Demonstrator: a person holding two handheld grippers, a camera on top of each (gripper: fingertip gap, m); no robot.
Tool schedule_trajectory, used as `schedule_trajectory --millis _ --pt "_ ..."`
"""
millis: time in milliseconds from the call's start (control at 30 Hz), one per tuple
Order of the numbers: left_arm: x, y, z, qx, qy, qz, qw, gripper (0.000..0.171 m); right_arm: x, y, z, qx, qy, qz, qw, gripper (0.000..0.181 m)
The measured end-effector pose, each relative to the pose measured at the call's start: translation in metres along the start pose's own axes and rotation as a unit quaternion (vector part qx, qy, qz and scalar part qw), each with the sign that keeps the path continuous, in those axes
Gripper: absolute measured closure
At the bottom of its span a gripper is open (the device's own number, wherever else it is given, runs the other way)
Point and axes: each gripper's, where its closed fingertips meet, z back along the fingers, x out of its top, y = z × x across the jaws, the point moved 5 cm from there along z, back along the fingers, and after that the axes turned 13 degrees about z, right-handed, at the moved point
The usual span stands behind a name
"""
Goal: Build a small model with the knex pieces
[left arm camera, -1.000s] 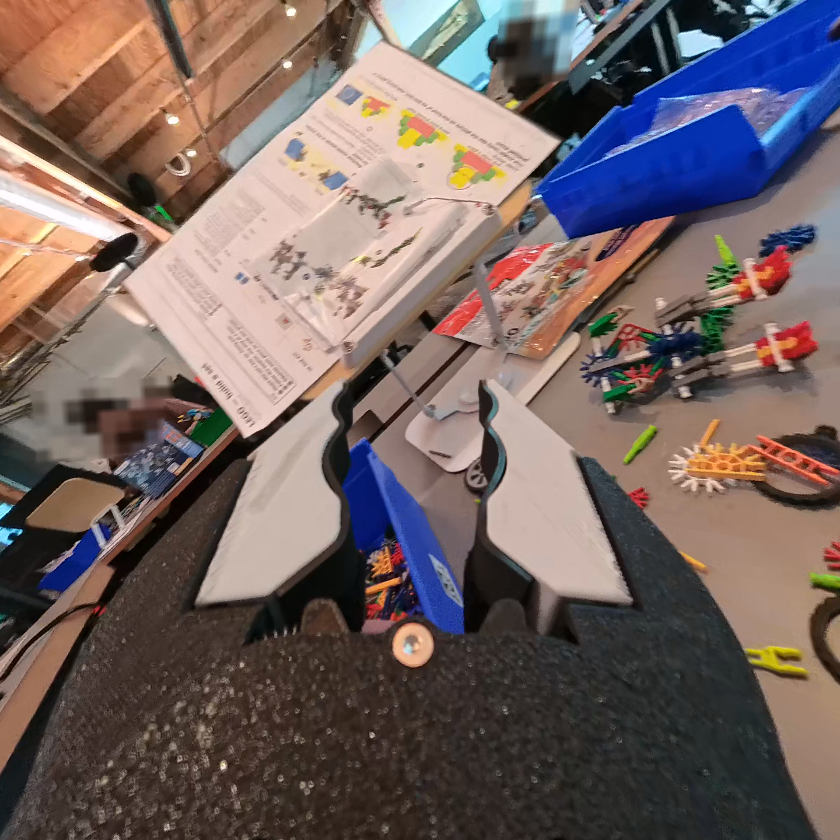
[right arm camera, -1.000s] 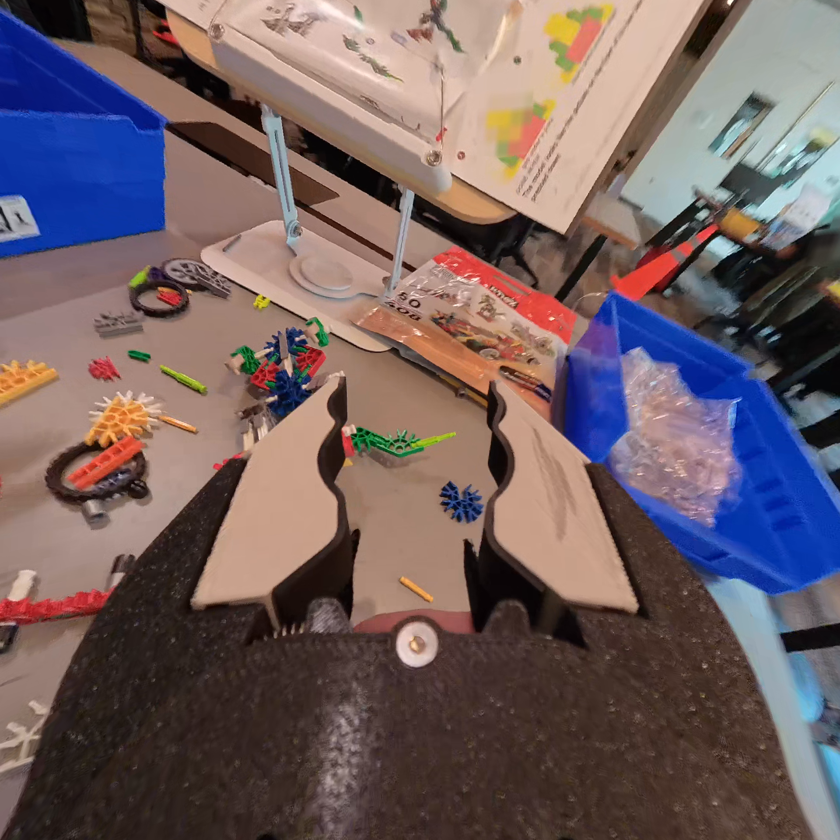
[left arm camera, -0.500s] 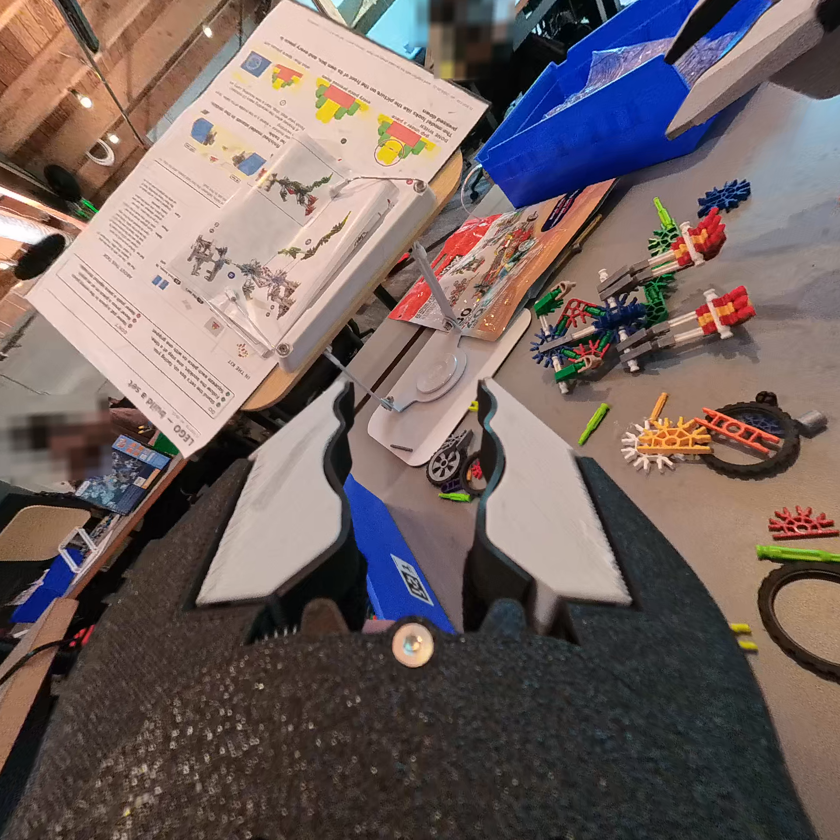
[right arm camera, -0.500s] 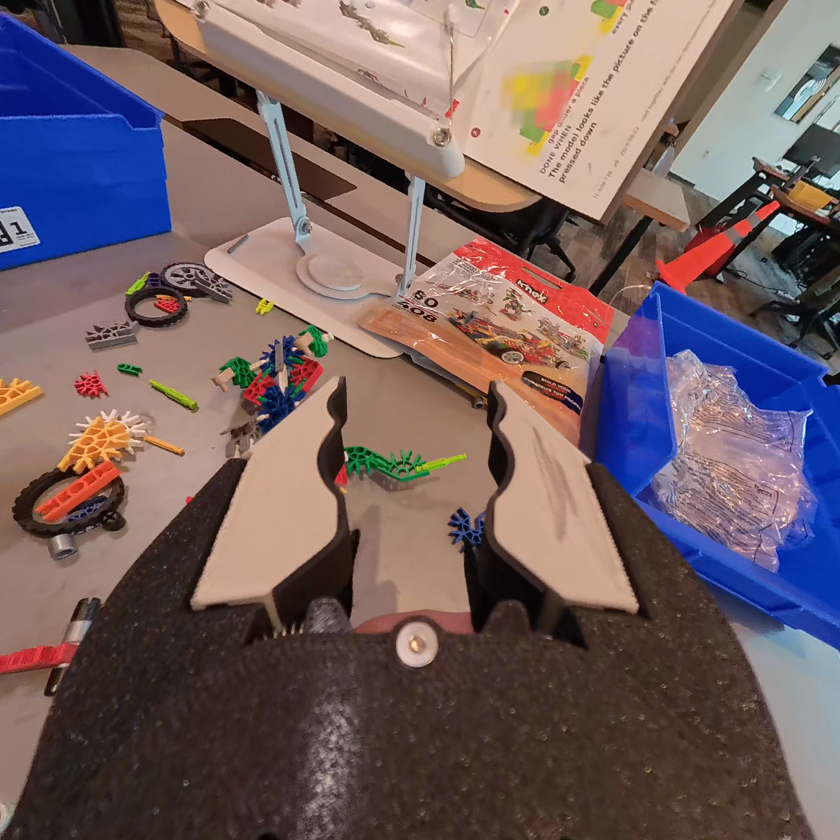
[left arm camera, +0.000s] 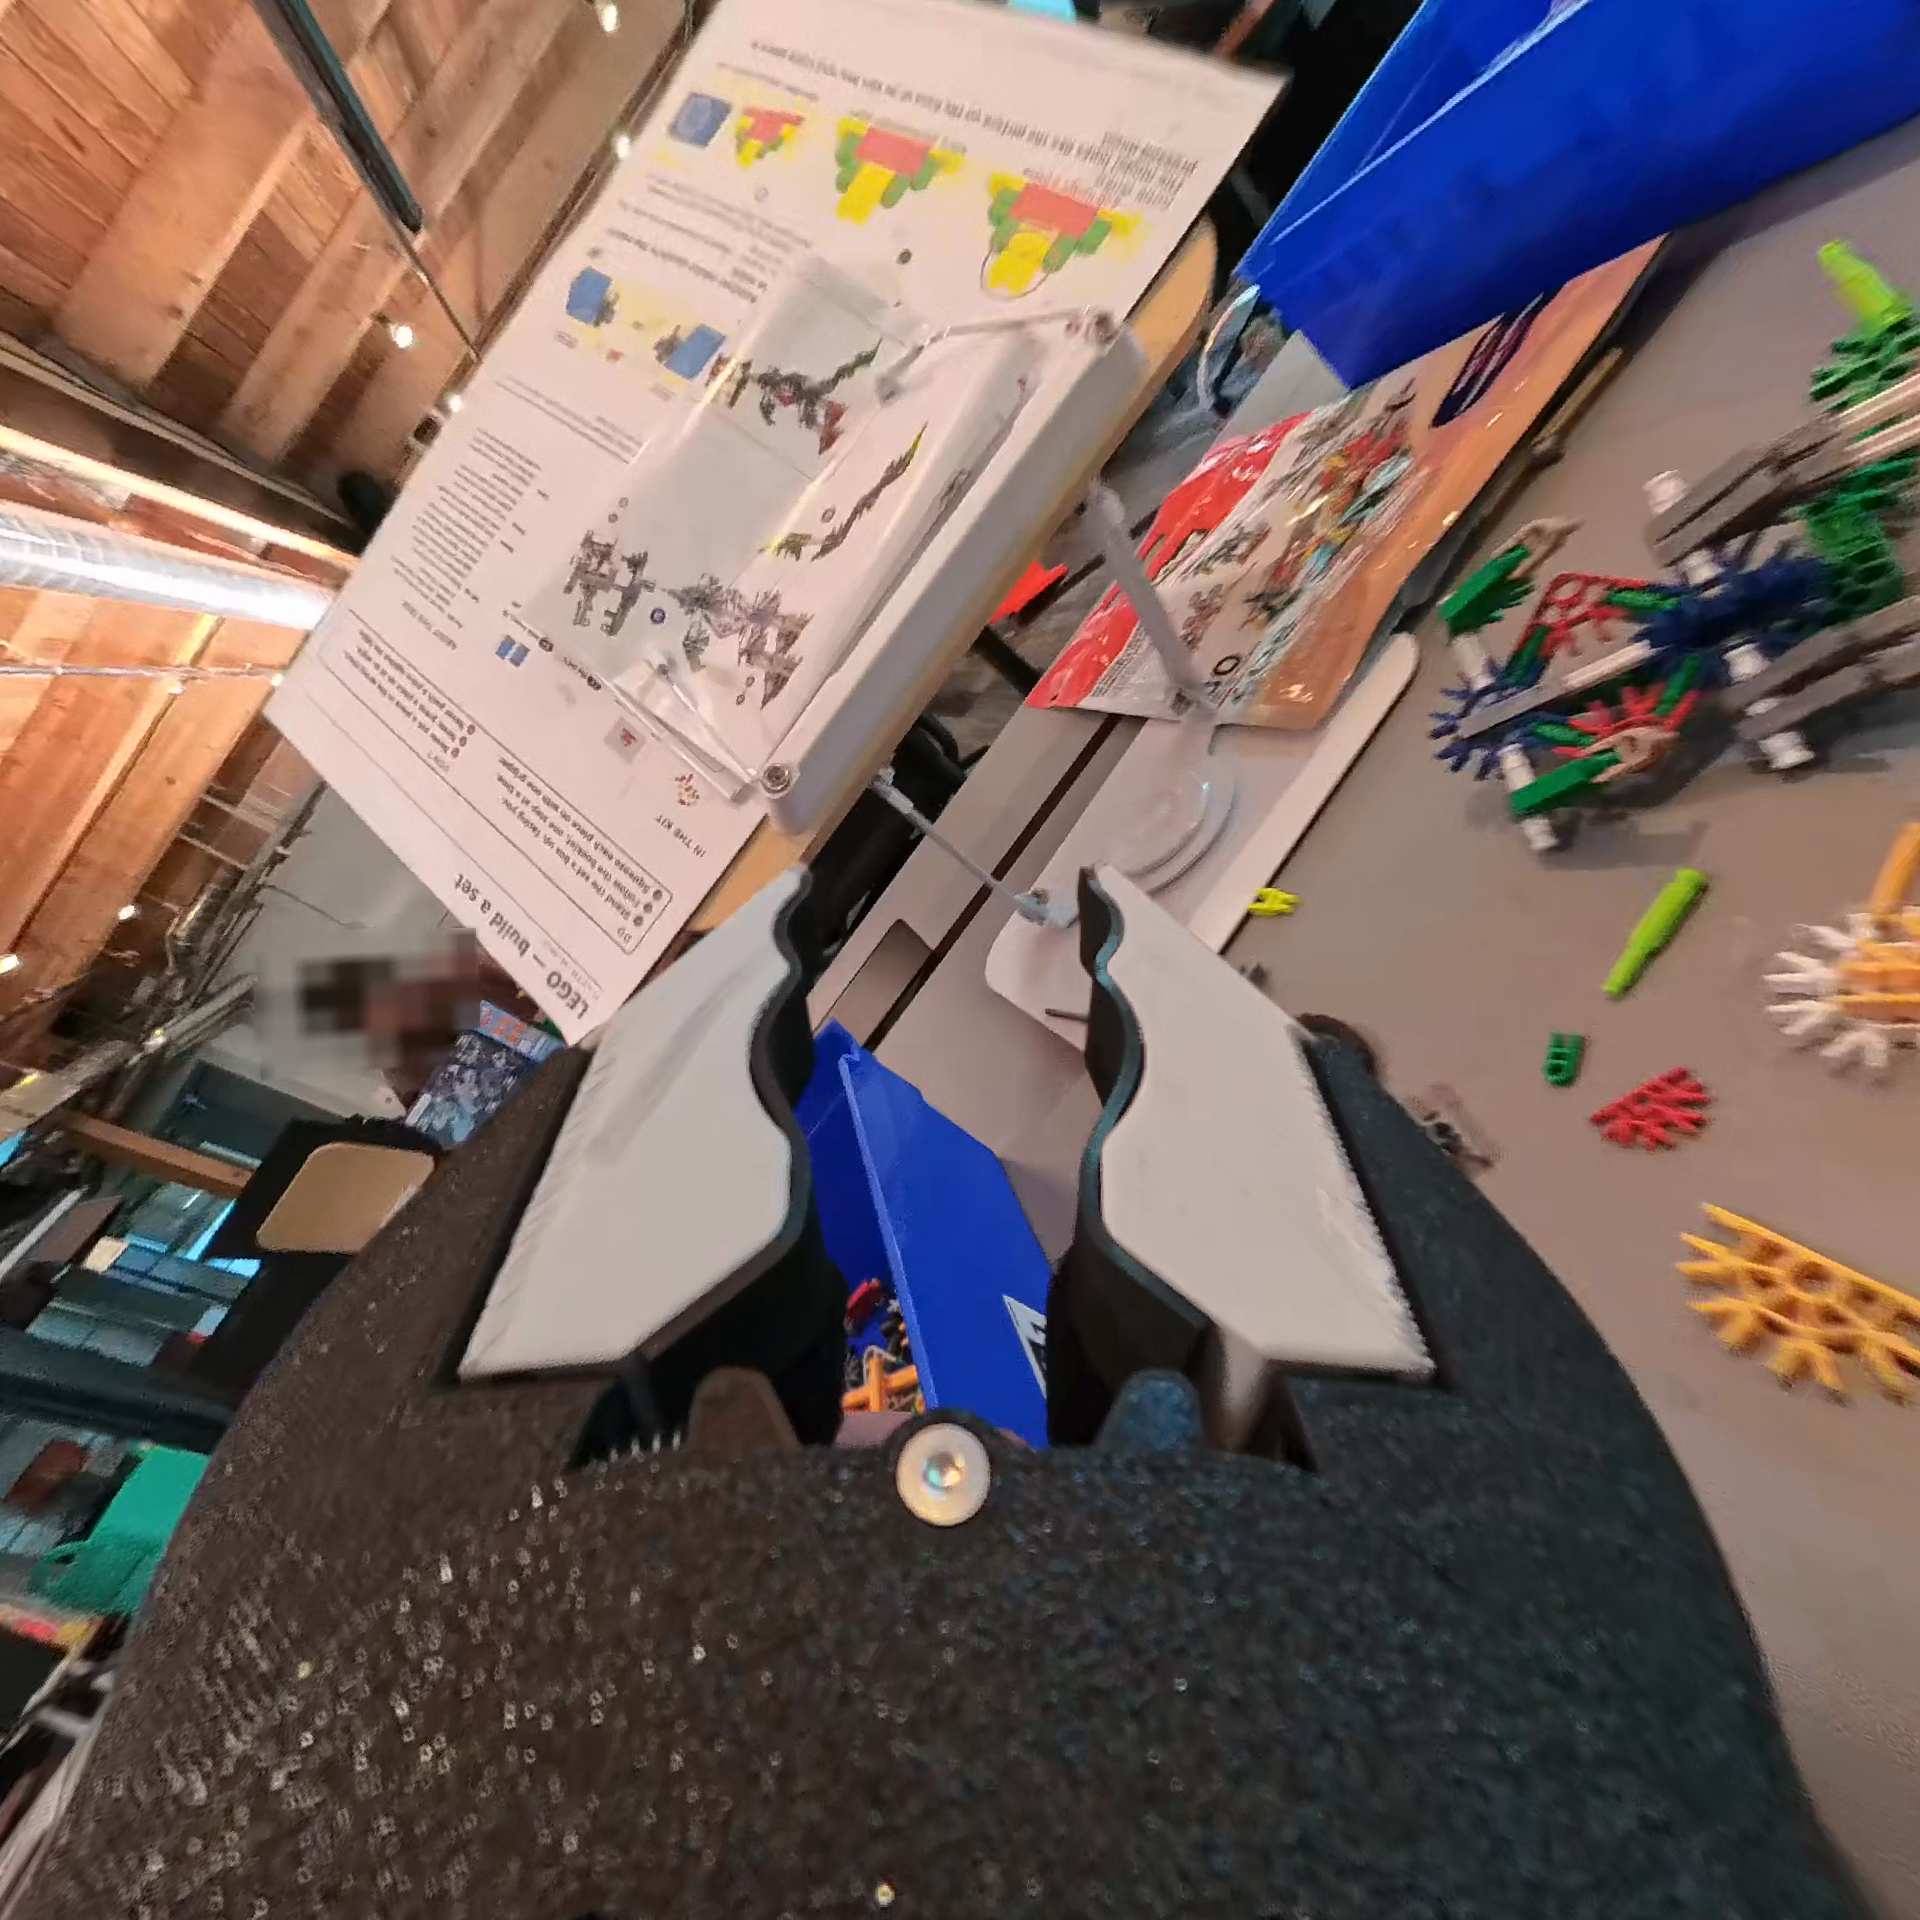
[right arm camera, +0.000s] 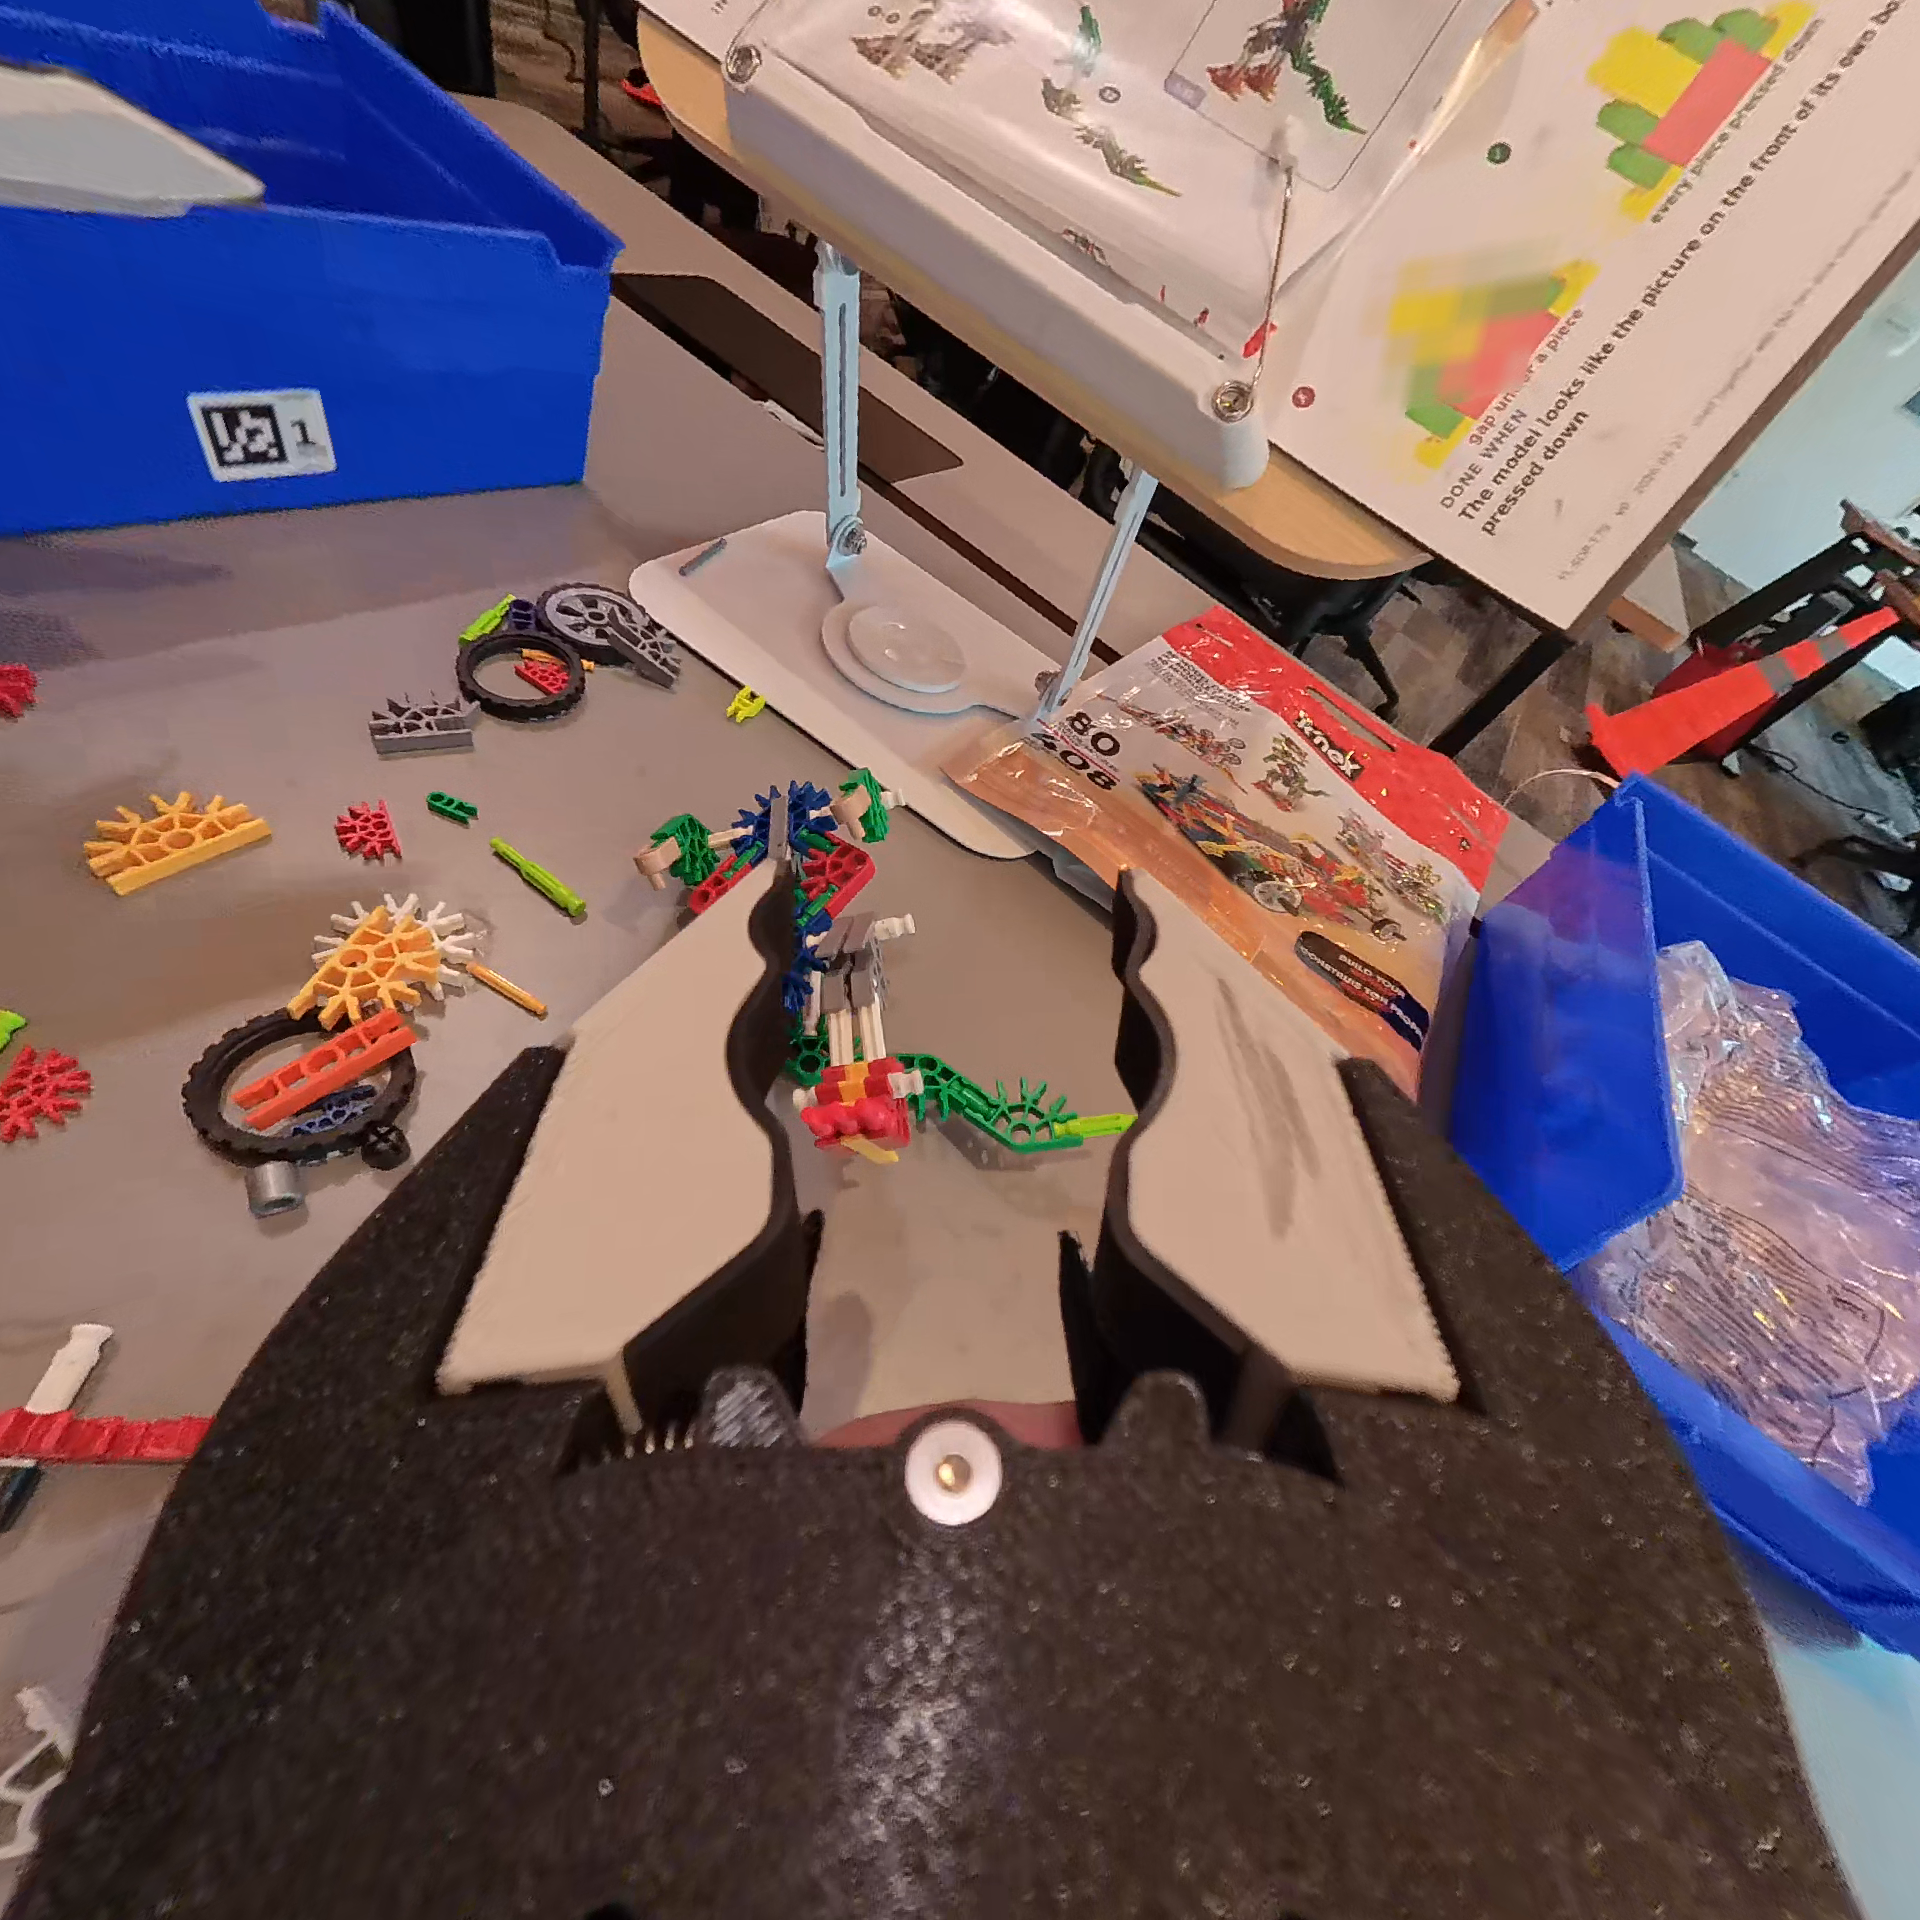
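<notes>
My left gripper (left arm camera: 945, 894) is open and empty, held over the rim of a blue bin (left arm camera: 935, 1195) with small coloured parts inside. One of its fingers (right arm camera: 104, 156) shows at the top left of the right wrist view, above that bin (right arm camera: 312, 312). My right gripper (right arm camera: 951, 894) is open and empty, low over the grey table. A multi-coloured rod-and-connector model (right arm camera: 842, 956) with a red end and a green tail lies between its fingers, untouched. The model also shows in the left wrist view (left arm camera: 1621, 686).
An instruction stand (right arm camera: 987, 208) stands on a white base (right arm camera: 779, 623) behind the model, with a printed toy bag (right arm camera: 1247, 810) beside it. A second blue bin (right arm camera: 1558, 1039) with clear plastic bags is at the right. A tyre (right arm camera: 301, 1081), connectors and rods lie loose at the left. The white base (right arm camera: 779, 623) is closer to my left gripper, around 20 centimeters from its tips; the right tips are 30 centimeters off.
My right gripper has moved forward and left, so the model now lies between its fingers. My left gripper has swung left over the blue bin. Both have stayed open.
</notes>
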Motion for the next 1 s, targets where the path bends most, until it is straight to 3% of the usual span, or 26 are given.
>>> schedule_trajectory --millis 167,433,667,800,900,1000 --pt "-0.018 0.022 -0.028 0.046 0.041 -0.02 0.998 0.123 -0.003 -0.009 -0.006 0.002 0.003 -0.032 0.999 0.12" --pt "-0.014 0.031 -0.024 0.061 0.039 -0.011 0.997 0.119 0.0 -0.026 -0.028 0.01 -0.004 -0.13 0.991 0.12" --pt "0.028 -0.002 -0.028 -0.04 -0.001 0.054 0.998 0.119 0.016 -0.01 -0.036 0.104 0.023 -0.194 0.975 0.109" --pt "0.02 -0.016 -0.043 -0.08 0.01 0.069 0.994 0.119 0.027 -0.014 -0.052 0.114 0.03 -0.189 0.975 0.108" --pt "0.012 -0.023 -0.053 -0.116 0.041 0.11 0.986 0.119 0.019 -0.027 -0.07 0.095 0.038 -0.225 0.969 0.109" --pt "0.014 -0.021 -0.06 -0.122 0.04 0.099 0.987 0.119 0.013 -0.036 -0.082 0.073 0.041 -0.269 0.959 0.11"
